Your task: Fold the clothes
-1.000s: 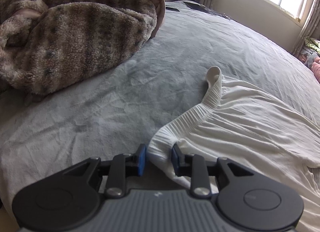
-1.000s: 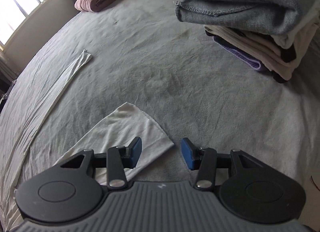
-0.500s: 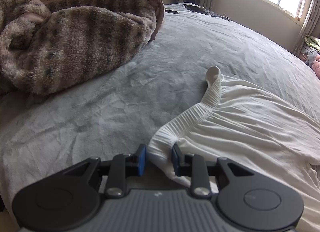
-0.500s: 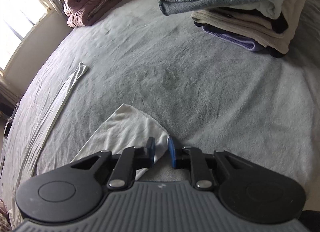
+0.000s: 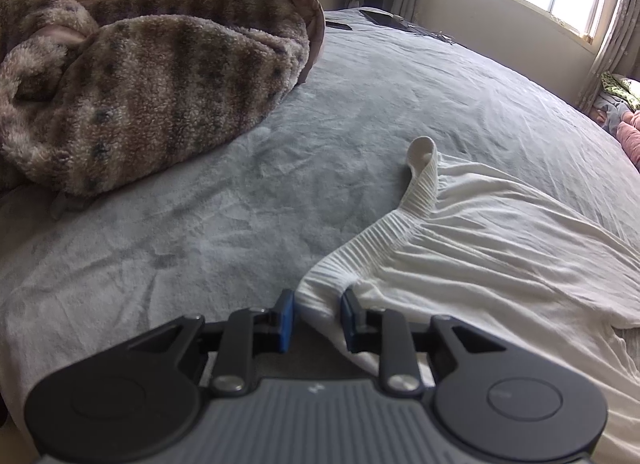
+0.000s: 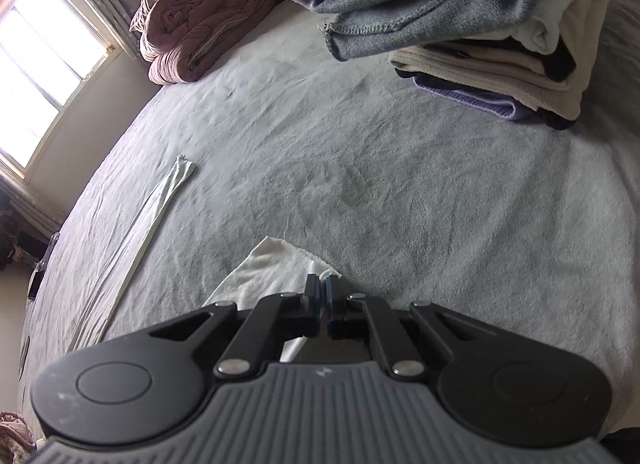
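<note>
A white garment (image 5: 480, 256) lies spread on the grey bed (image 5: 400, 103), its ribbed waistband (image 5: 360, 248) toward me. My left gripper (image 5: 318, 318) holds the near end of that waistband; its jaws are closing, with the bunched fabric filling the gap and both blue pads pressing on it. In the right wrist view, a corner of the white garment (image 6: 276, 268) points toward the folded stack. My right gripper (image 6: 321, 296) is shut on the tip of that corner. Another narrow white edge (image 6: 152, 215) of the garment runs off to the left.
A furry brown striped blanket (image 5: 140, 91) is heaped at the far left of the bed. A stack of folded clothes (image 6: 500, 43), grey on top, sits at the far right. A rolled pink quilt (image 6: 200, 23) lies near the window (image 6: 44, 63). Dark flat items (image 5: 384, 17) rest at the bed's far edge.
My right gripper went from open beside the white corner to shut on its tip, and it rolled and tilted. The left gripper kept its place on the waistband.
</note>
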The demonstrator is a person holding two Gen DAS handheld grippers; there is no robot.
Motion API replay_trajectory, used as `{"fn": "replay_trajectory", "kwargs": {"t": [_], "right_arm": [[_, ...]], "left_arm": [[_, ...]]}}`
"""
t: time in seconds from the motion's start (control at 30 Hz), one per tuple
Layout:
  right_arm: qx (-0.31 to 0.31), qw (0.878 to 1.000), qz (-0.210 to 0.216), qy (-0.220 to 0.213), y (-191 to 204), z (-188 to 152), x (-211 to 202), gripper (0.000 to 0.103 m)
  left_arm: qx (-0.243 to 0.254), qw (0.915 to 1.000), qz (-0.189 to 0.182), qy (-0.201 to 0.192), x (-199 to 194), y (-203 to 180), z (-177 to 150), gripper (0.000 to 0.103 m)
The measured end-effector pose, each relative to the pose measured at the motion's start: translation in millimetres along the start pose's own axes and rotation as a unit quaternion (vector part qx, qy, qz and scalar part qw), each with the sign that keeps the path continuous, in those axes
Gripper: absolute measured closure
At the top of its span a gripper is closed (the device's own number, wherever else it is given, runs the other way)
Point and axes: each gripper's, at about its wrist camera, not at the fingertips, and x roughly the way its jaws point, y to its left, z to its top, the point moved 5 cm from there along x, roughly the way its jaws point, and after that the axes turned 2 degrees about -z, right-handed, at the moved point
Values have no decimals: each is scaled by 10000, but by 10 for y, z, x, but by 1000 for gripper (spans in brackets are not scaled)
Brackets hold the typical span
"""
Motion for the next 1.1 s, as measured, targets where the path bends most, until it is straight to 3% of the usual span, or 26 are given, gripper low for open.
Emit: {"fn": "replay_trajectory", "kwargs": {"t": [0.3, 0.7, 0.9, 1.1], "right_arm": [[-173, 9970, 97, -754, 28, 251, -345, 100], [-244, 9947, 139, -988, 44, 284, -570, 100], [-801, 9961, -256, -277, 103, 130, -548, 100], [-1107, 9924, -537, 96, 24, 50, -500, 100]], "left_arm": [[-175, 9990, -410, -55, -187, 25, 35, 79], [-30, 9994, -337, 20, -261, 37, -7, 79], [106, 9995, -187, 222, -181, 43, -64, 78], [313, 9992, -57, 243, -180, 7, -81, 77]]}}
